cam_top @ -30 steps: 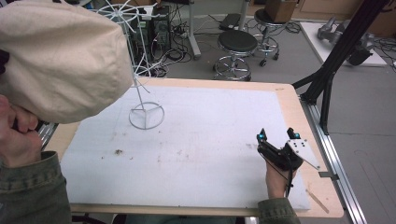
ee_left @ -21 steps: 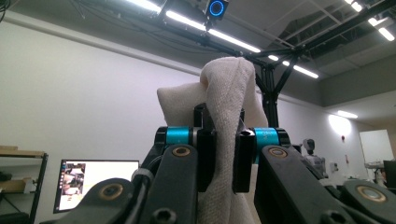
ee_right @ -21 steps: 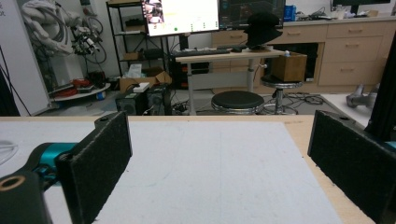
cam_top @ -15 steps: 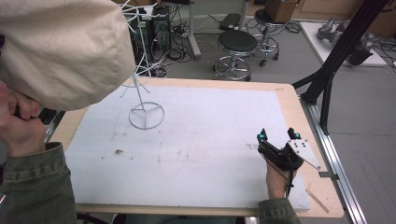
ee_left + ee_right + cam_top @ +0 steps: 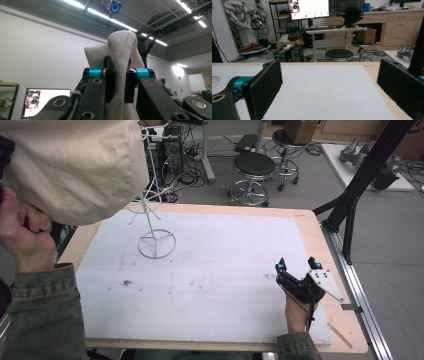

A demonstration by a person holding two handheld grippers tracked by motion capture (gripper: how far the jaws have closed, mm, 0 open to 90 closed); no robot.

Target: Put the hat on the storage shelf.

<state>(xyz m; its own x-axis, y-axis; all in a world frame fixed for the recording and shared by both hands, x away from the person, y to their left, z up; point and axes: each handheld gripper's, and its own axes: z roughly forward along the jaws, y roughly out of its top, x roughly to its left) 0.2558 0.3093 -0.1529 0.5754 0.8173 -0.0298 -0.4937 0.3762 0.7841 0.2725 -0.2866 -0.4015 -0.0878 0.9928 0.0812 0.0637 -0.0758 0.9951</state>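
The worktop (image 5: 225, 270) carries a wire stand (image 5: 155, 227) far left. In the high view a cream cloth (image 5: 70, 165) hangs above the left edge; the left gripper view shows the left hand-held gripper (image 5: 119, 82) clenched on it, pointing up. The right hand-held gripper (image 5: 297, 266) rests near right, released.

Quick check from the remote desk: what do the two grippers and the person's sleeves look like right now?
Both grippers are black with turquoise fittings near the jaws: right gripper, left gripper. The right one carries a grey three-cornered plate, and its pads are black and rough-surfaced. The sleeves are olive green.
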